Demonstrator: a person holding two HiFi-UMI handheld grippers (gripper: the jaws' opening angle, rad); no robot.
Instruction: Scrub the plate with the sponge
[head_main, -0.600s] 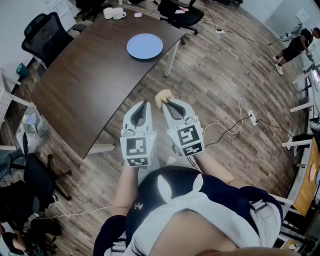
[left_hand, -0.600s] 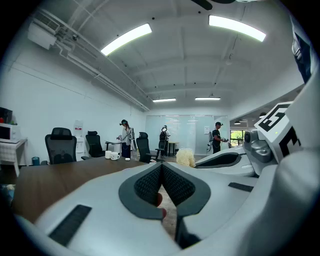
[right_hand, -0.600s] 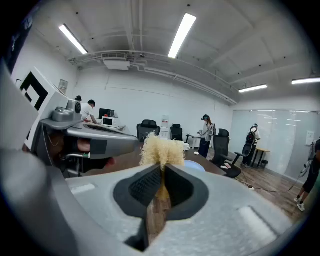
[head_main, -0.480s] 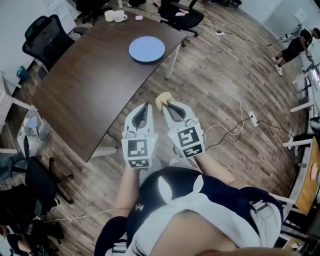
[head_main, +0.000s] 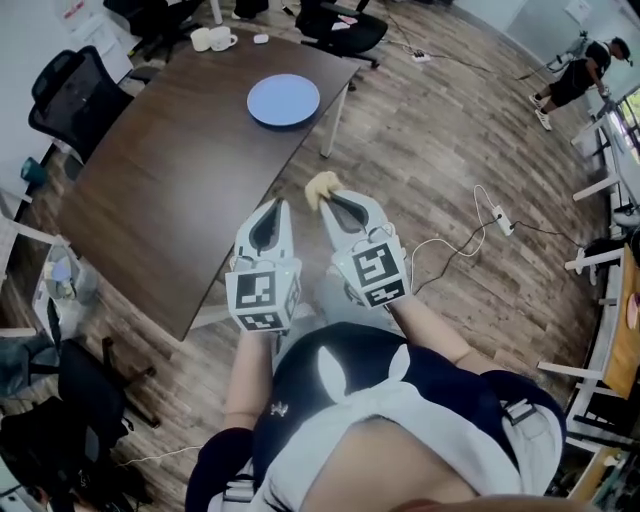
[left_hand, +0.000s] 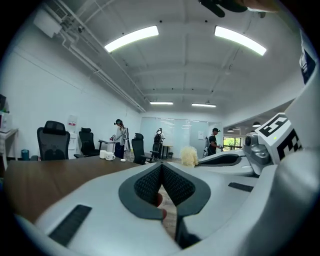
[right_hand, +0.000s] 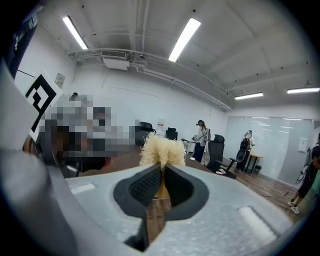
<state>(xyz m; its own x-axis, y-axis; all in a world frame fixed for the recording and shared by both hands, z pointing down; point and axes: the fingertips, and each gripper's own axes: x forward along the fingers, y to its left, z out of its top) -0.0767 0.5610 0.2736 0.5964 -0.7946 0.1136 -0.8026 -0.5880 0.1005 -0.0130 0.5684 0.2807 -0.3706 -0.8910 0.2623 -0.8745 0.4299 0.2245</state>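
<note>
The blue plate (head_main: 283, 99) lies flat at the far end of the dark desk (head_main: 150, 190), near its right edge, with nothing on it or touching it. 2 white mugs (head_main: 210, 39) stand at its 10 o'clock, well apart from it. The sponge (head_main: 321, 187), a pale yellow frayed tuft, is not at the plate. It sits pinched in the right claw (head_main: 330, 203), whose jaws clamp its base so the scrubbing end juts forward. The left claw (head_main: 279, 207) is closed on nothing, pads together, probably kept free to steady the plate. Both hang at waist height over the wooden floor (head_main: 420, 150), with the plate at 12 o'clock, well apart. Scrubbing has not begun, and an approach to the desk looks necessary first.
</note>
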